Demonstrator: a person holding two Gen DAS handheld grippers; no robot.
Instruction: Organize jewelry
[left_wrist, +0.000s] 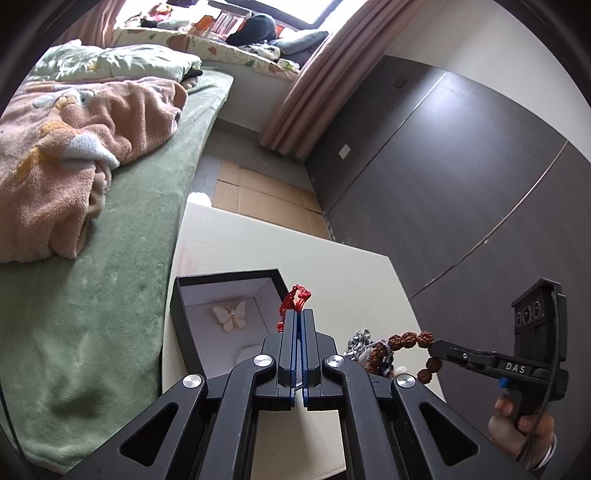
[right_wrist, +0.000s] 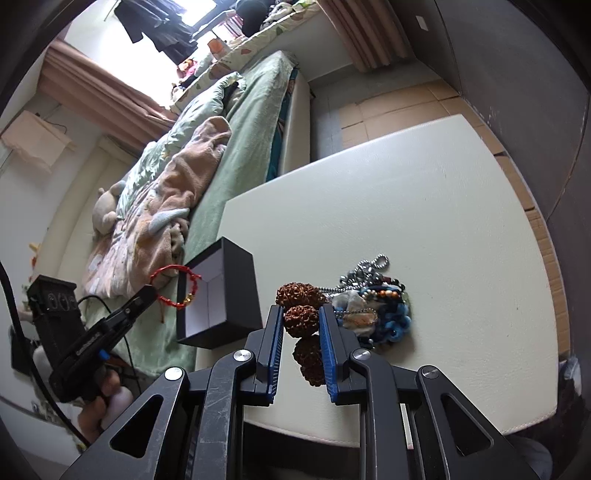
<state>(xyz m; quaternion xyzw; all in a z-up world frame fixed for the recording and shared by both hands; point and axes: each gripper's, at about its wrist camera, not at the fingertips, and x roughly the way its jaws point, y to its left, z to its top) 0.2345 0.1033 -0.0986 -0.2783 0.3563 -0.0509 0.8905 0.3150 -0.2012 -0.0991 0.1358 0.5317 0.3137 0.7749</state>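
Note:
My left gripper (left_wrist: 298, 314) is shut on a red string bracelet (left_wrist: 295, 301) and holds it in the air beside the open black box (left_wrist: 195, 332); the bracelet also shows in the right wrist view (right_wrist: 177, 286). A white butterfly brooch (left_wrist: 229, 315) lies inside the box. My right gripper (right_wrist: 301, 314) is shut on a brown seed-bead bracelet (right_wrist: 303, 321), lifted just above the jewelry pile (right_wrist: 373, 302). The bead bracelet also shows in the left wrist view (left_wrist: 402, 347).
The box and pile sit on a cream padded table (right_wrist: 406, 206). A bed with green cover (left_wrist: 92, 295) and a pink blanket (left_wrist: 66, 147) lies to the left. A dark wardrobe (left_wrist: 461, 177) stands on the right. Cardboard (left_wrist: 258, 192) covers the floor beyond.

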